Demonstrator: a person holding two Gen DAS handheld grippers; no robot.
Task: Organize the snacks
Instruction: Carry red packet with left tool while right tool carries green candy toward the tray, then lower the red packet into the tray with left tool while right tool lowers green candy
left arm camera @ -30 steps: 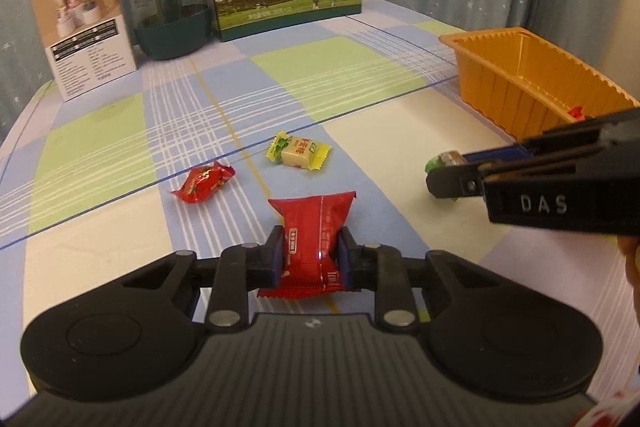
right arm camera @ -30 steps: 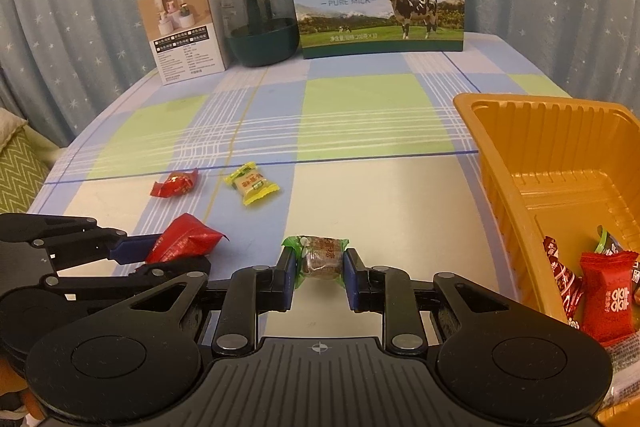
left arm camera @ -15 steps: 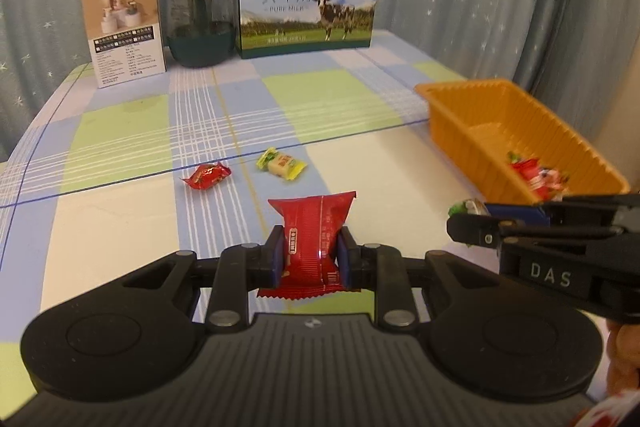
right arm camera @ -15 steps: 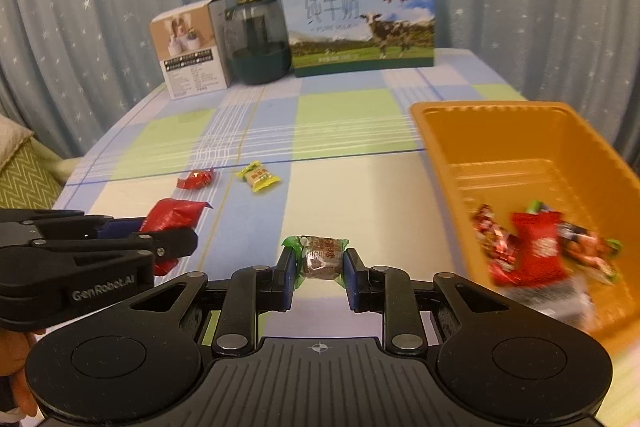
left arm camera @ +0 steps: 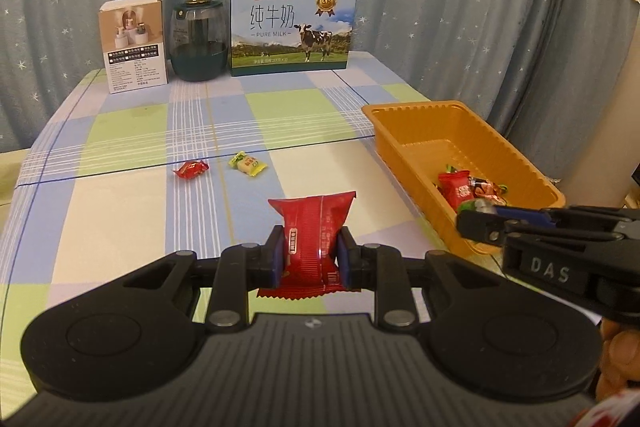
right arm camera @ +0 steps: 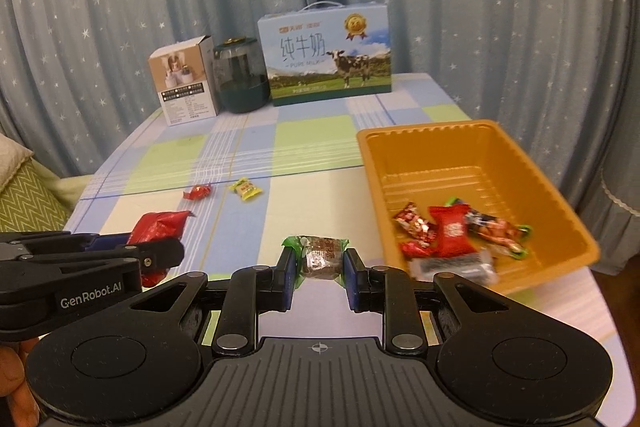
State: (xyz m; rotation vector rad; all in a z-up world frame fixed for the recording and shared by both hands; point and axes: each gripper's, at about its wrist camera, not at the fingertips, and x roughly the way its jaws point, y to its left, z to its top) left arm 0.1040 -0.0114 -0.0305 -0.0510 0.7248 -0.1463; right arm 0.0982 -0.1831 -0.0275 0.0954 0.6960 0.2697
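My left gripper (left arm camera: 310, 253) is shut on a red snack packet (left arm camera: 312, 227), held above the table; it also shows in the right wrist view (right arm camera: 160, 227). My right gripper (right arm camera: 319, 271) is shut on a brown candy in a green wrapper (right arm camera: 320, 255), held above the table left of the orange tray (right arm camera: 560, 203). The tray (left arm camera: 400, 115) holds several wrapped snacks (right arm camera: 448, 239). A small red candy (left arm camera: 191, 169) and a yellow candy (left arm camera: 247, 164) lie on the checked tablecloth.
A milk carton box (left arm camera: 290, 27), a dark glass jar (left arm camera: 199, 41) and a white box (left arm camera: 134, 43) stand along the table's far edge. Blue star curtains hang behind. The right gripper's body (left arm camera: 552, 239) reaches in near the tray's near end.
Both grippers have risen and pulled back with their snacks still held, so the table looks farther and more of the tray shows. The right gripper has come nearer the tray.
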